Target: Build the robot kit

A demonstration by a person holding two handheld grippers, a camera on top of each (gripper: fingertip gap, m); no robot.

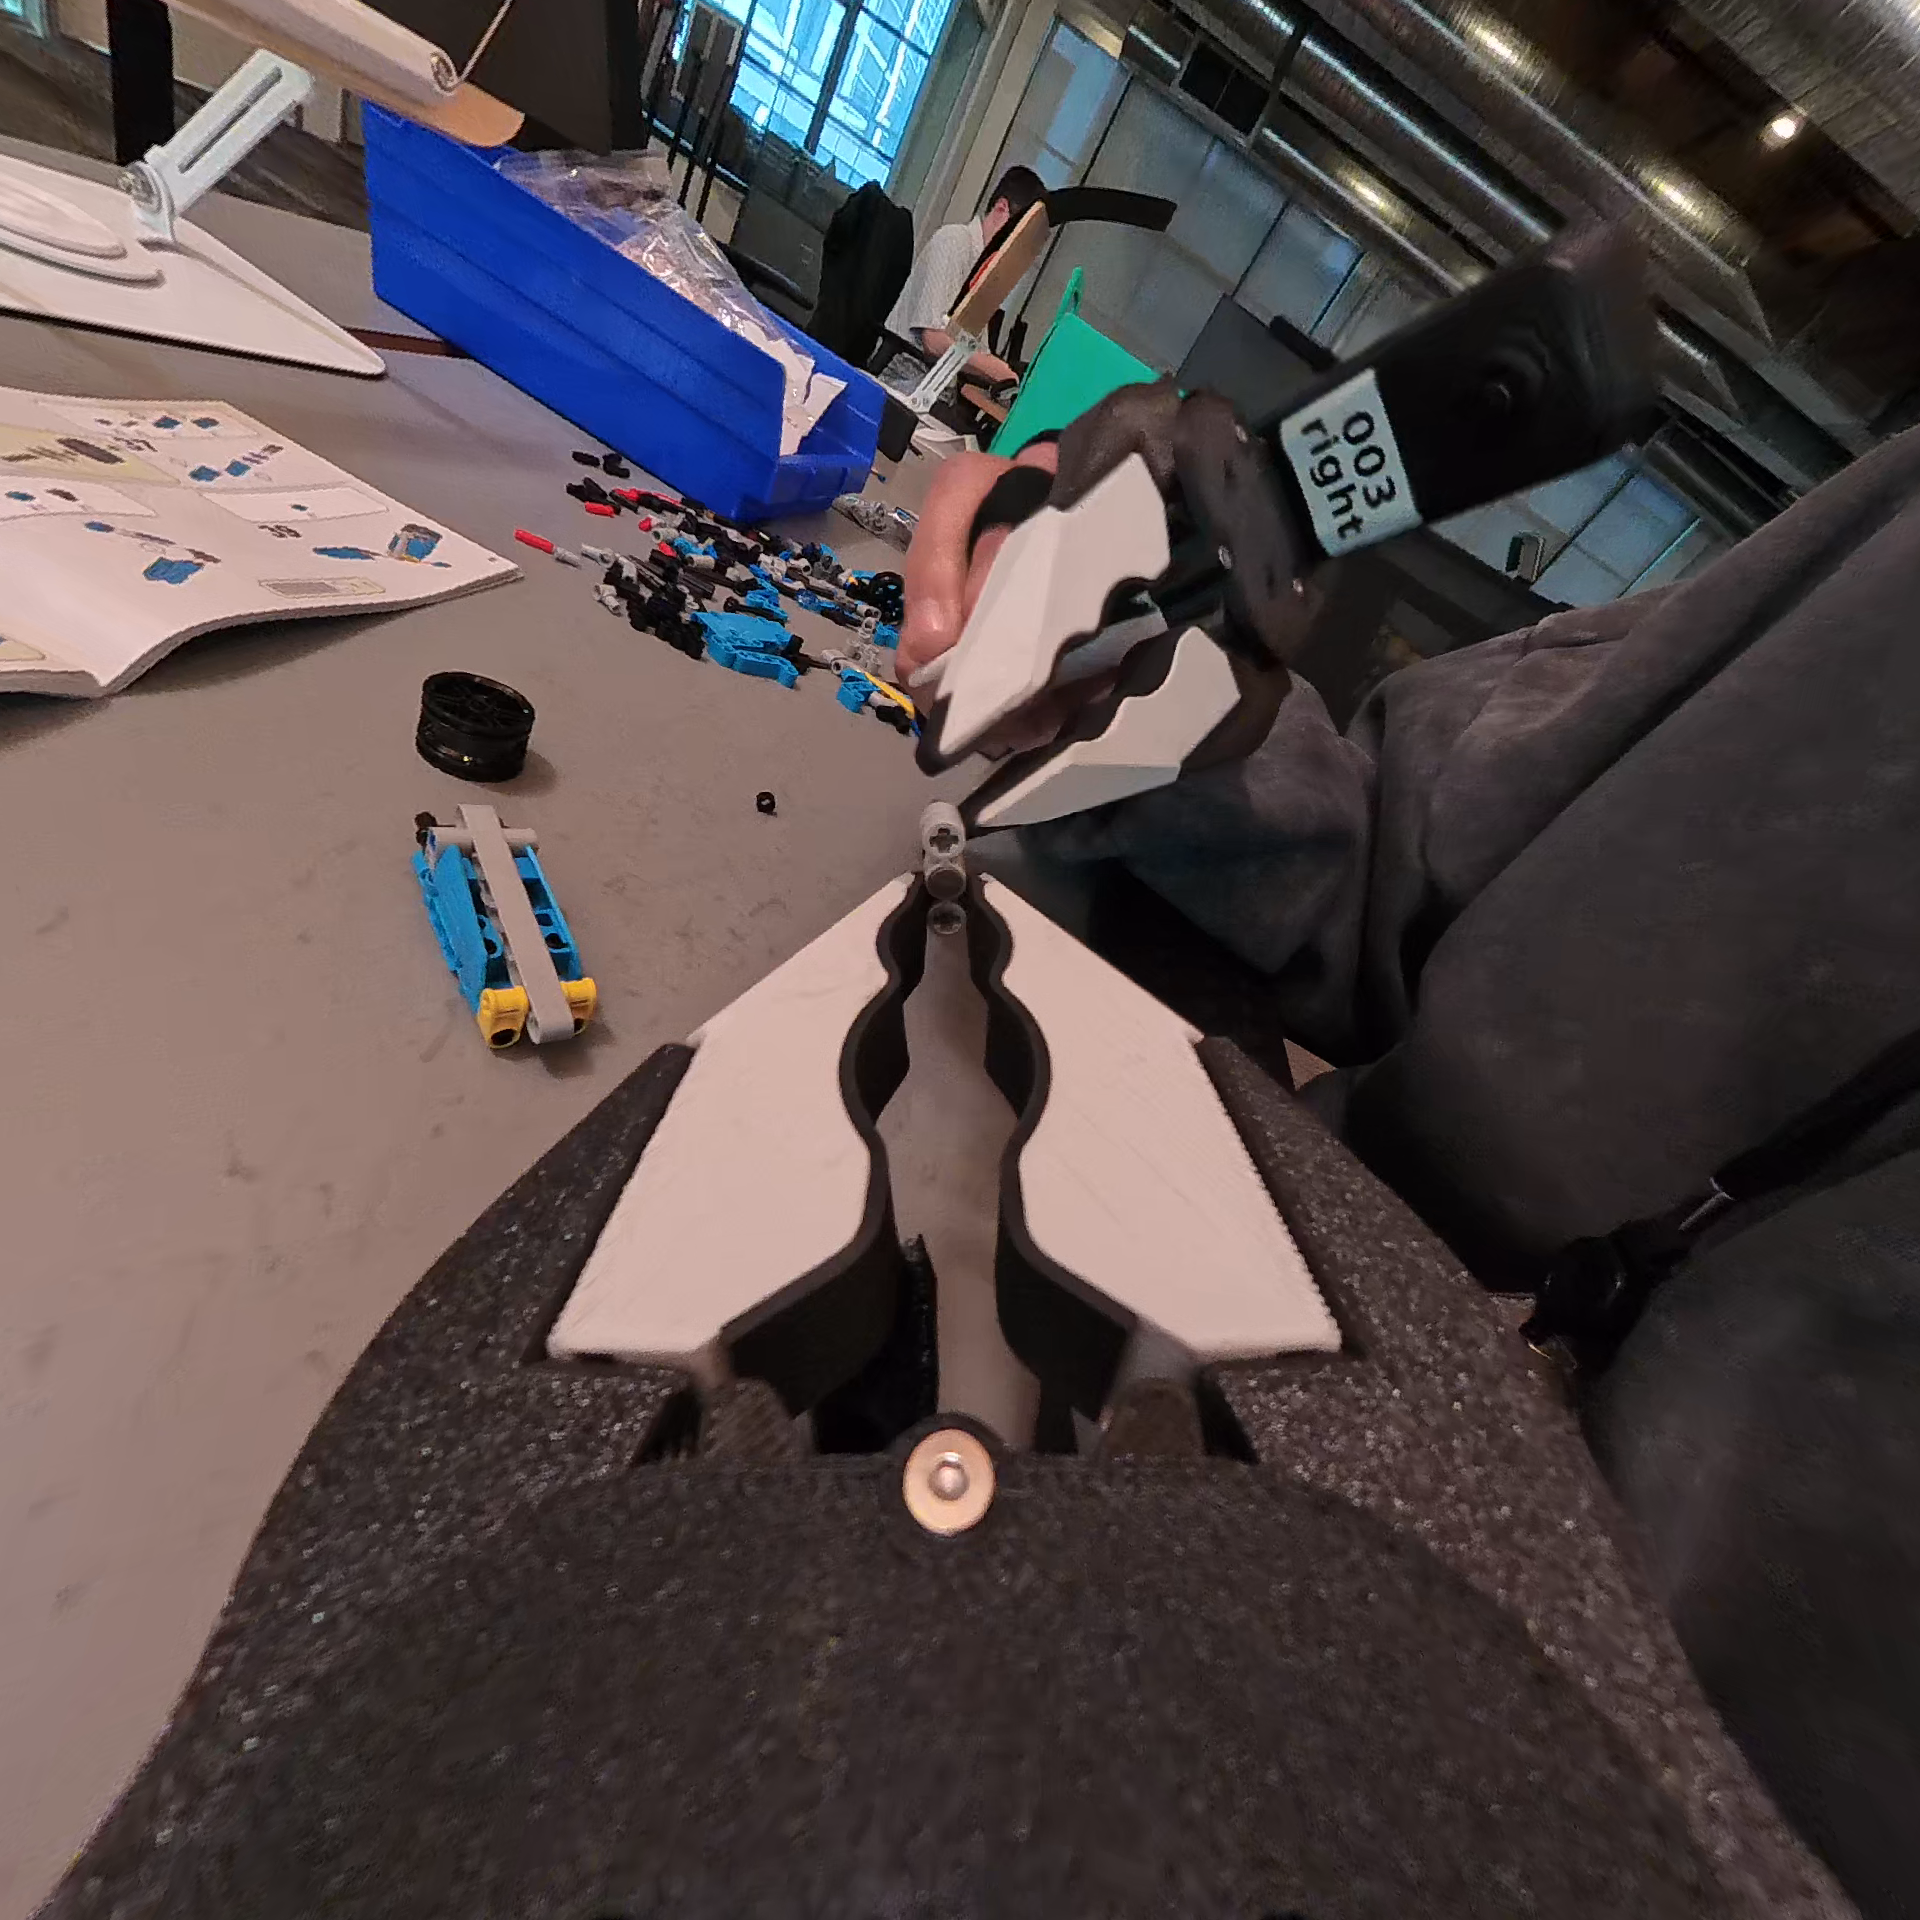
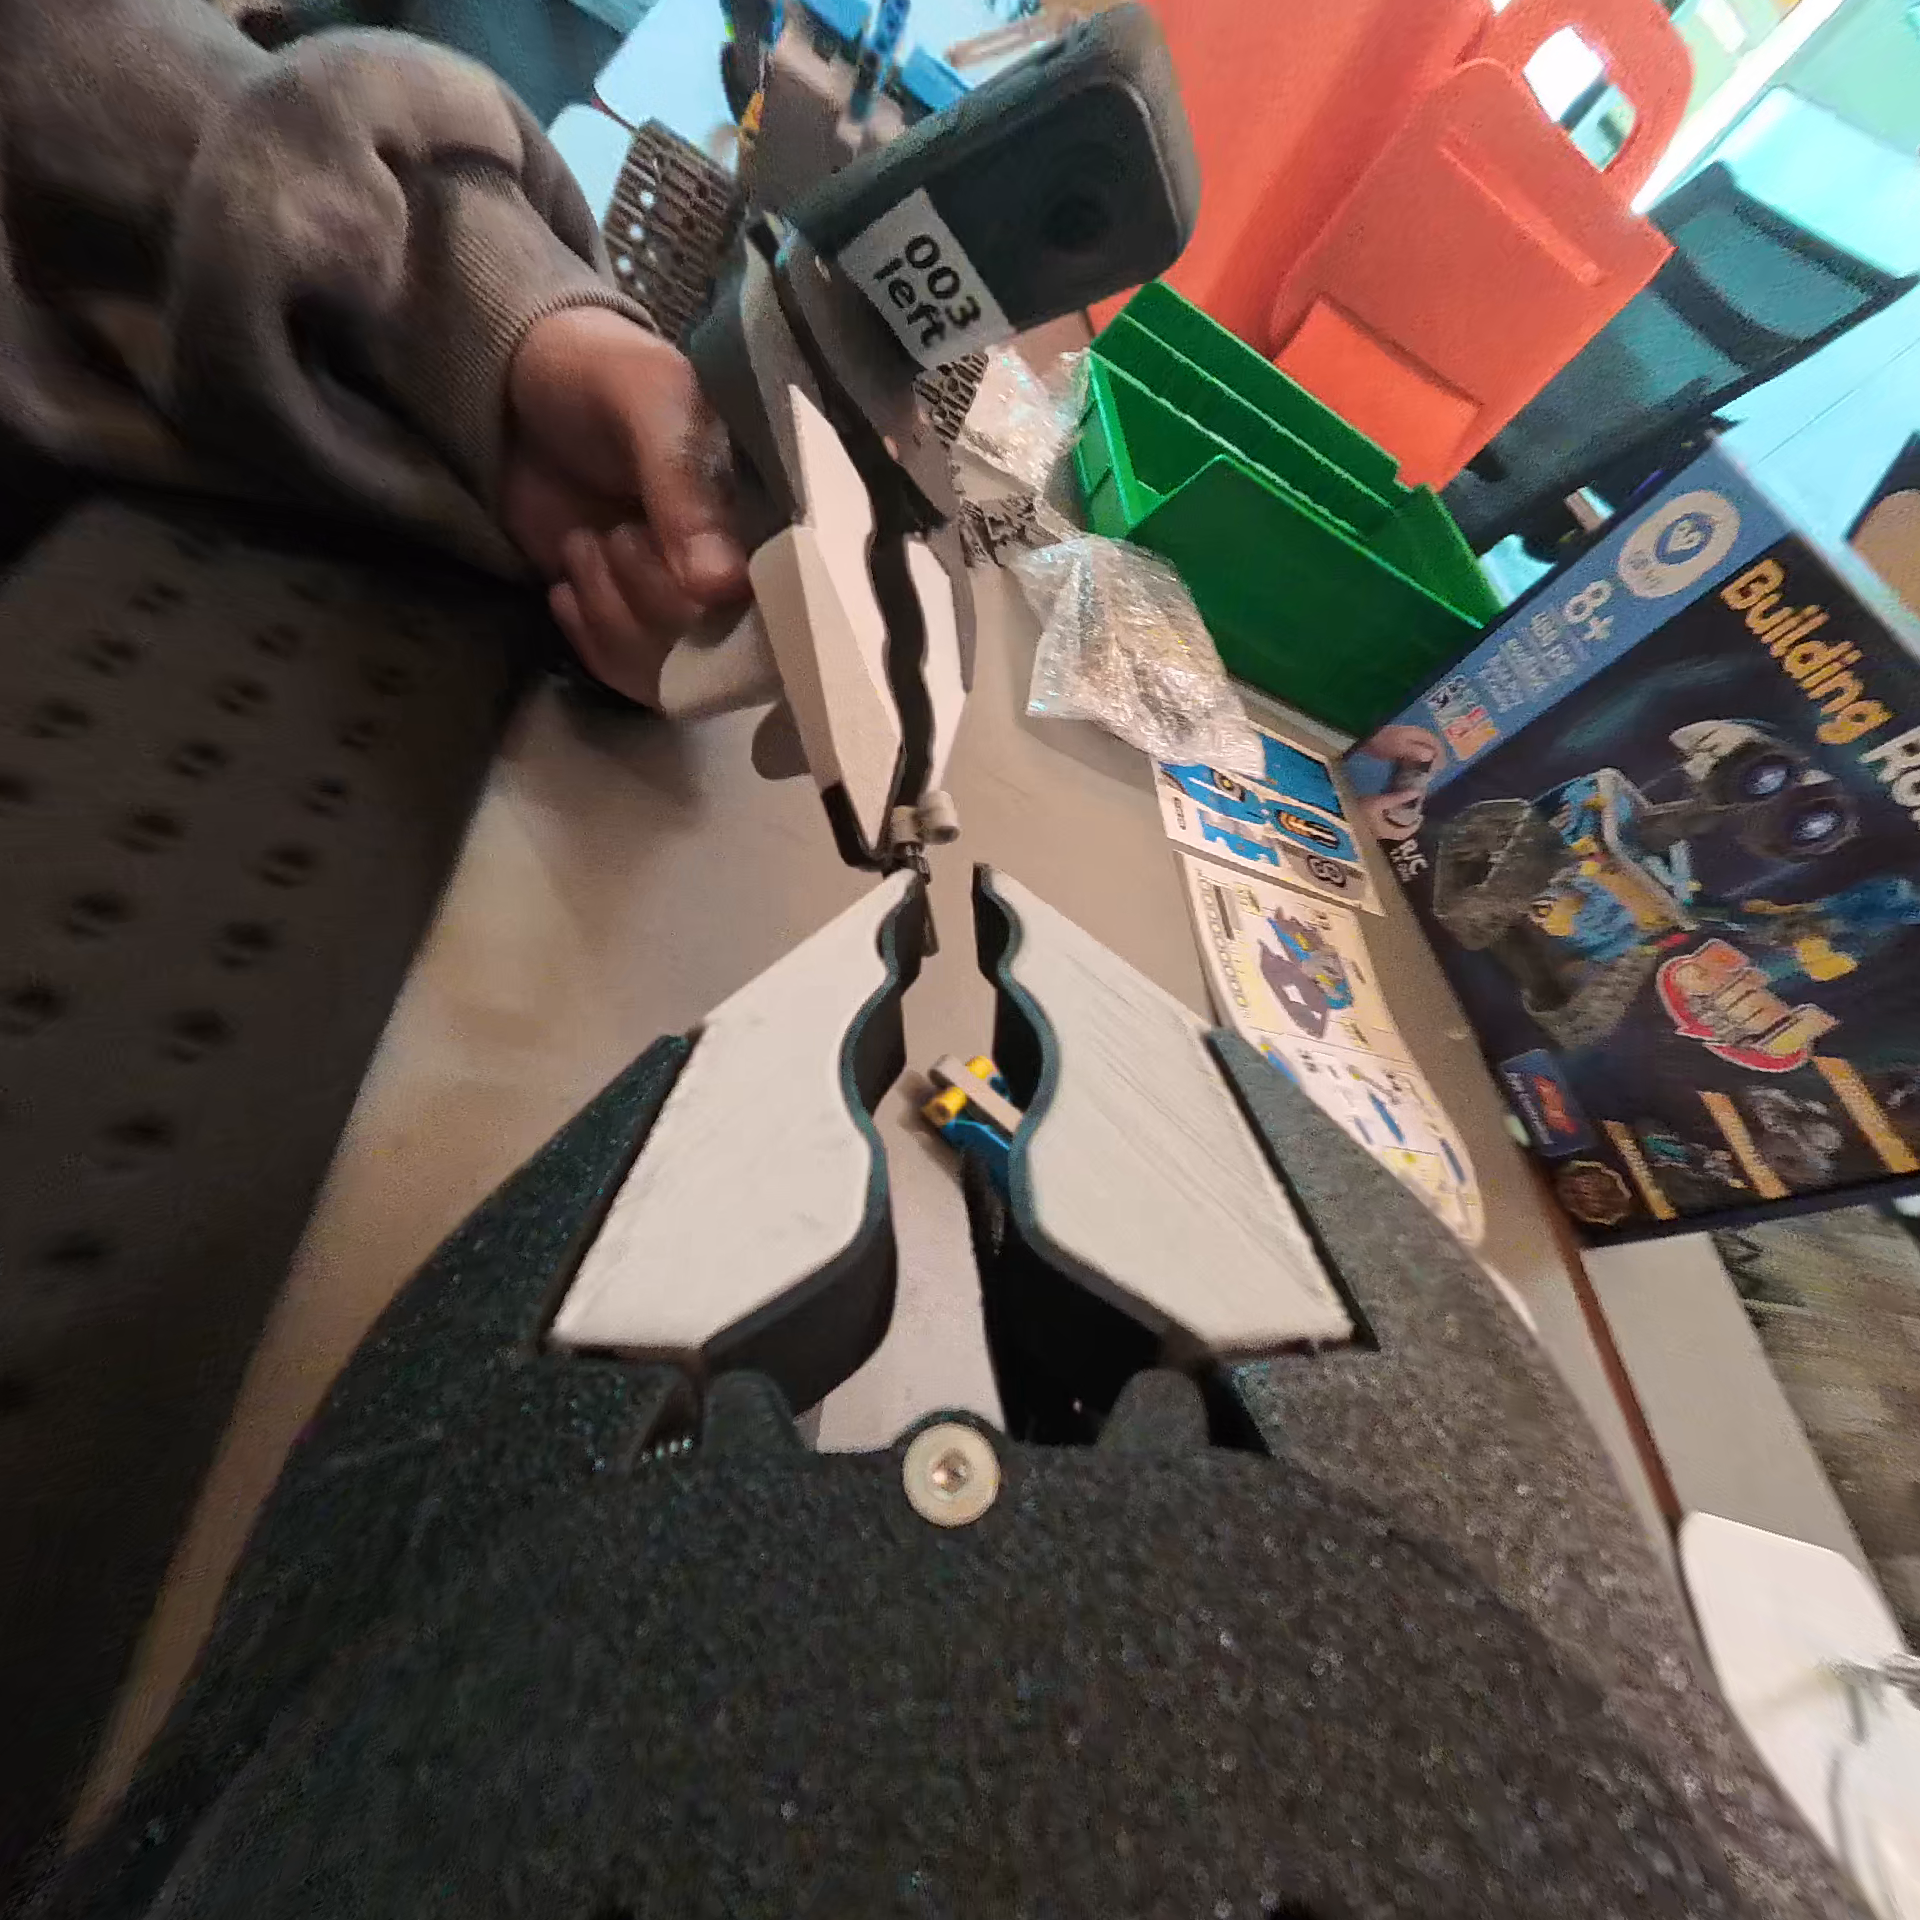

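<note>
The left gripper (image 1: 943,896) was clamped at its tips on a small grey connector piece (image 1: 943,854) with round and cross-shaped holes, held up above the grey table (image 1: 260,1195). The right gripper (image 1: 951,795) hung just beside that piece, its lower fingertip touching or nearly touching the top of it; in its own view the right gripper (image 2: 948,896) stood with its jaws parted and nothing between them, just short of the connector piece (image 2: 928,823). Below, on the table, lay a small blue, grey and yellow assembly (image 1: 506,935), with a black wheel (image 1: 475,724) near it and a scatter of loose small parts (image 1: 727,603) farther off in front of a blue bin (image 1: 582,312). An open instruction booklet (image 1: 187,530) lay to the left. The right view showed a green bin (image 2: 1278,551), a crumpled plastic bag (image 2: 1122,644) and a printed box (image 2: 1683,883).
</note>
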